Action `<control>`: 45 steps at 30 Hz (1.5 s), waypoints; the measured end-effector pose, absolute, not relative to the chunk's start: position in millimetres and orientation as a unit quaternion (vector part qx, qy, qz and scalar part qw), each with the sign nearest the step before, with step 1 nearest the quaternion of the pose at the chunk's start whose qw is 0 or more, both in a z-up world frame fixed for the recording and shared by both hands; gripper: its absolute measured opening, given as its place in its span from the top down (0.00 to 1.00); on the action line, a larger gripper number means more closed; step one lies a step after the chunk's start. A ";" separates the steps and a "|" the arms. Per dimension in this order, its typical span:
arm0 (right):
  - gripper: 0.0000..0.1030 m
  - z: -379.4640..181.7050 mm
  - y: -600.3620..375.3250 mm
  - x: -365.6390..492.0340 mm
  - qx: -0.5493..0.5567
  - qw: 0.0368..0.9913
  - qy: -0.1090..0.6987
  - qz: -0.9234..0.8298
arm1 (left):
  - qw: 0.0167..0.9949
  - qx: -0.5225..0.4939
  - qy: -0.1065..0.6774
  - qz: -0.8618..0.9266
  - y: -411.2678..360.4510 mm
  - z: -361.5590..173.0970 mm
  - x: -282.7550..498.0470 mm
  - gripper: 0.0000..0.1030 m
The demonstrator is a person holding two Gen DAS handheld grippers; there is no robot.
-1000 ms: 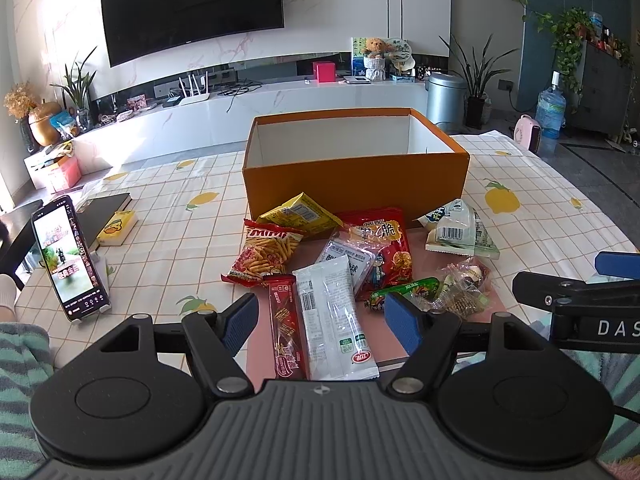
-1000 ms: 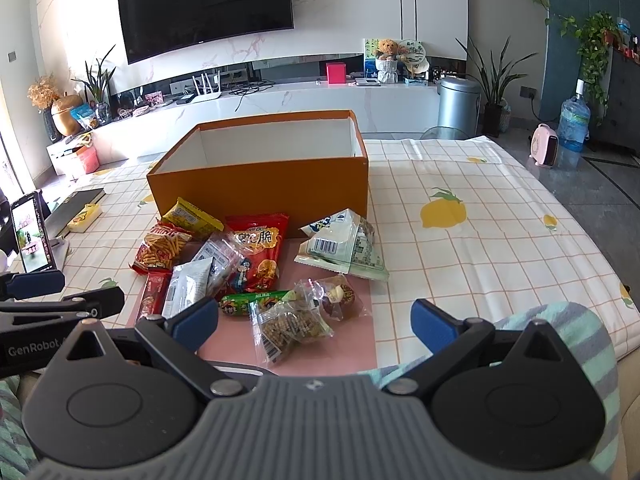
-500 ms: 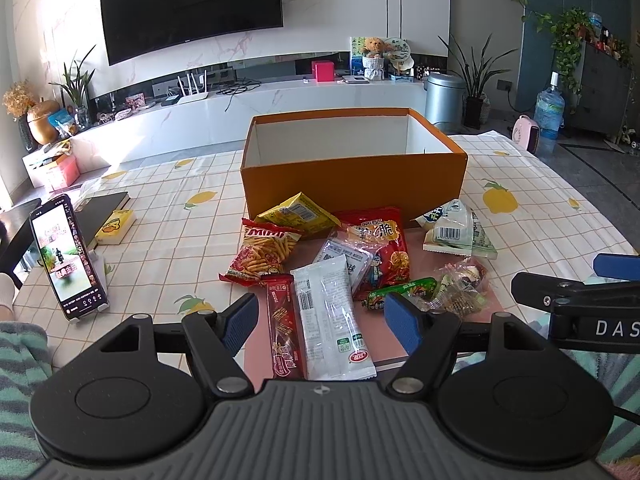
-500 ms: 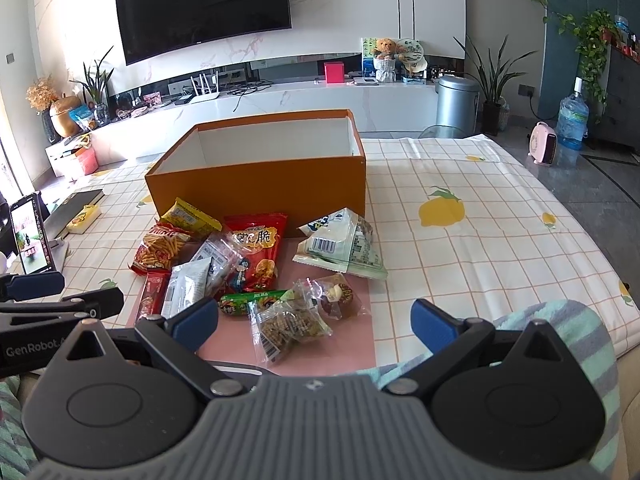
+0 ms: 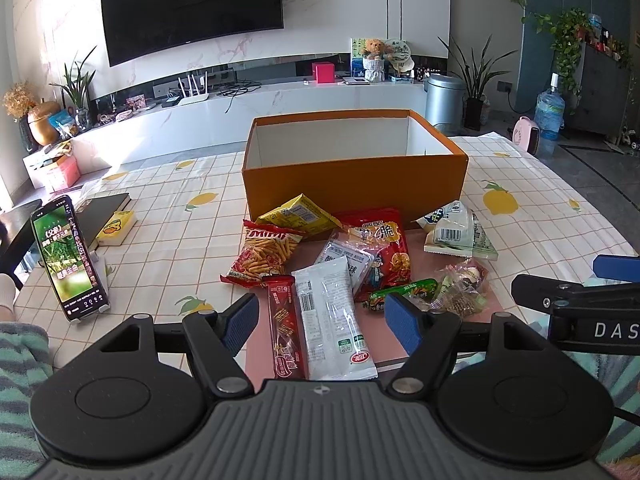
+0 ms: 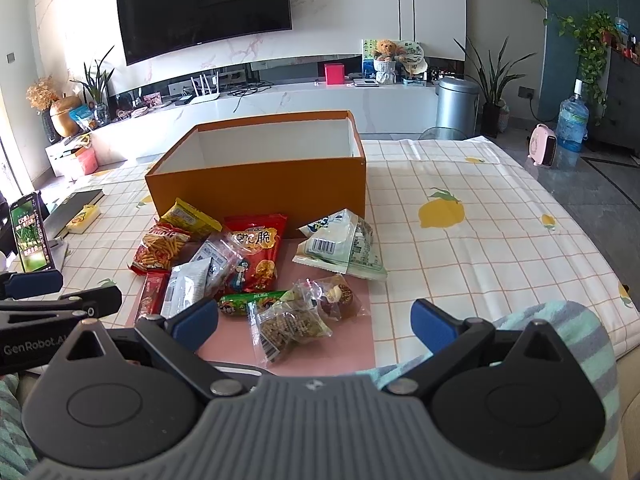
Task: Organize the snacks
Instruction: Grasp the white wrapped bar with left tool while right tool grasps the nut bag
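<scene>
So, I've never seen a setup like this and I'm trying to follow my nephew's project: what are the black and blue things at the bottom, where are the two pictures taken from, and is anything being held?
These are not robot arms. A person holds a handheld tool in each hand, and each tool carries a wide-angle camera looking forward along its own fingers. One picture is from the left tongs, the other from the right tongs; the blue pads are their fingertips. Both stand open and hold nothing.

Ahead lies a table with a lemon-print cloth. On it stands an open orange box; what shows of its inside is bare. In front of it, a pile of snack packets lies mostly on a pink mat. To the left, a phone stands propped up, screen lit.
</scene>
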State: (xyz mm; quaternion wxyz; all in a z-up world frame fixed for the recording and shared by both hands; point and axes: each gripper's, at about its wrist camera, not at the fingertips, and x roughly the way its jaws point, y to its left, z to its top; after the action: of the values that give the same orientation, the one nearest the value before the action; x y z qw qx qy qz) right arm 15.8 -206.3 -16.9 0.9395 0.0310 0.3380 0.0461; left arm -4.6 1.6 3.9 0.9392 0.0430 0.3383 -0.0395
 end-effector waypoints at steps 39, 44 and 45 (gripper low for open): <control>0.26 -90.7 -195.9 91.4 0.078 0.890 0.442 0.079 | 0.882 -0.072 0.460 -0.077 24.6 -65.4 70.6 0.44; 0.24 -105.6 -199.1 105.0 0.091 0.883 0.454 0.080 | 0.873 -0.061 0.479 -0.069 18.6 -78.6 86.7 0.43; 0.24 -108.2 -200.1 107.1 0.094 0.881 0.456 0.081 | 0.872 -0.061 0.482 -0.068 18.2 -80.4 88.7 0.43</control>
State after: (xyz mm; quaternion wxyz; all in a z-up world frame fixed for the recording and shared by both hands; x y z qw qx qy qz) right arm 107.1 -200.1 -108.2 0.8815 0.0941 0.4556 0.0813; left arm 88.7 18.2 -80.4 0.8716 -0.0610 0.4816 -0.0681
